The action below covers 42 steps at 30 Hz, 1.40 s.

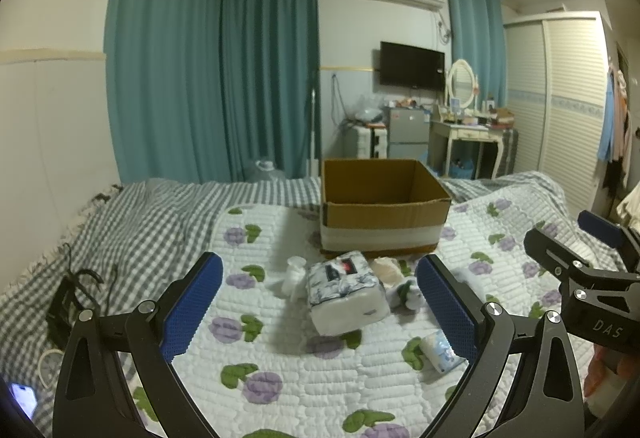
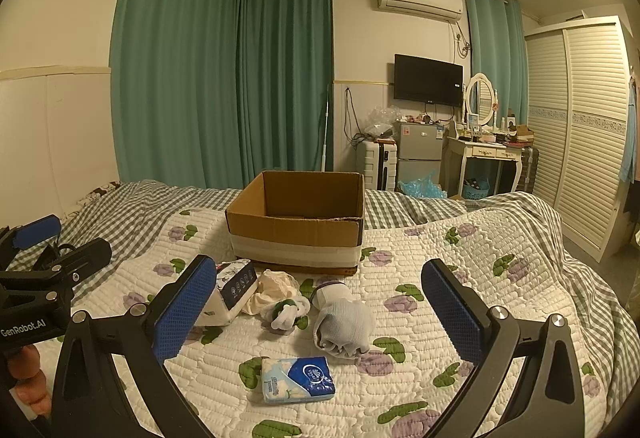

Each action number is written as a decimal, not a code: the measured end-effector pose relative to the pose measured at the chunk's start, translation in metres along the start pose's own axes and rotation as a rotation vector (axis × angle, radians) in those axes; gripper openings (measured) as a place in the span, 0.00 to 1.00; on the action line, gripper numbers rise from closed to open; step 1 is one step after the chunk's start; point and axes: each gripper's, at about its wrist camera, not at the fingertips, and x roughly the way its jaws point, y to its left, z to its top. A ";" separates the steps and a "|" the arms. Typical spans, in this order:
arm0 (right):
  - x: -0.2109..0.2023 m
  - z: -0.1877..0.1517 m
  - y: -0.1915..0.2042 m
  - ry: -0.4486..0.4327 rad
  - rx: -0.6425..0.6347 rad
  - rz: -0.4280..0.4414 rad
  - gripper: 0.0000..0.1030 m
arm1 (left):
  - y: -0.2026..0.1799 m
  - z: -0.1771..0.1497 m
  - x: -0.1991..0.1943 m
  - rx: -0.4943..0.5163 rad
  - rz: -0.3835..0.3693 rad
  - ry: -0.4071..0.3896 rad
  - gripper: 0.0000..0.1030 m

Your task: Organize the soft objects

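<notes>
An open, empty cardboard box [image 1: 384,210] [image 2: 298,226] stands on the floral quilt. In front of it lie a large tissue pack [image 1: 346,292] [image 2: 232,288], a cream cloth [image 2: 274,288] [image 1: 386,268], a white and green sock bundle [image 2: 286,312], a grey rolled glove [image 2: 344,326] and a small blue tissue packet [image 2: 298,380] [image 1: 438,352]. My left gripper [image 1: 320,310] is open and empty, facing the large tissue pack. My right gripper [image 2: 320,318] is open and empty above the glove and small packet.
The quilt [image 2: 460,298] lies over a grey checked bedspread [image 1: 132,230]. A black device with cables [image 1: 68,298] and a phone [image 1: 24,398] lie at the bed's left. Curtains, a fridge [image 2: 420,154], a dressing table and a wardrobe [image 2: 580,126] stand beyond the bed.
</notes>
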 end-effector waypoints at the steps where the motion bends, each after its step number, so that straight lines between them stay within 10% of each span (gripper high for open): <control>1: 0.000 0.000 0.000 0.000 0.000 0.001 1.00 | 0.000 0.000 0.000 0.000 -0.001 0.001 0.96; 20: 0.005 0.001 0.003 0.026 -0.003 -0.003 1.00 | 0.000 0.005 0.004 -0.004 -0.008 0.010 0.96; 42: 0.139 -0.102 0.015 0.531 0.040 0.029 0.92 | 0.017 -0.058 0.079 -0.048 -0.002 0.292 0.96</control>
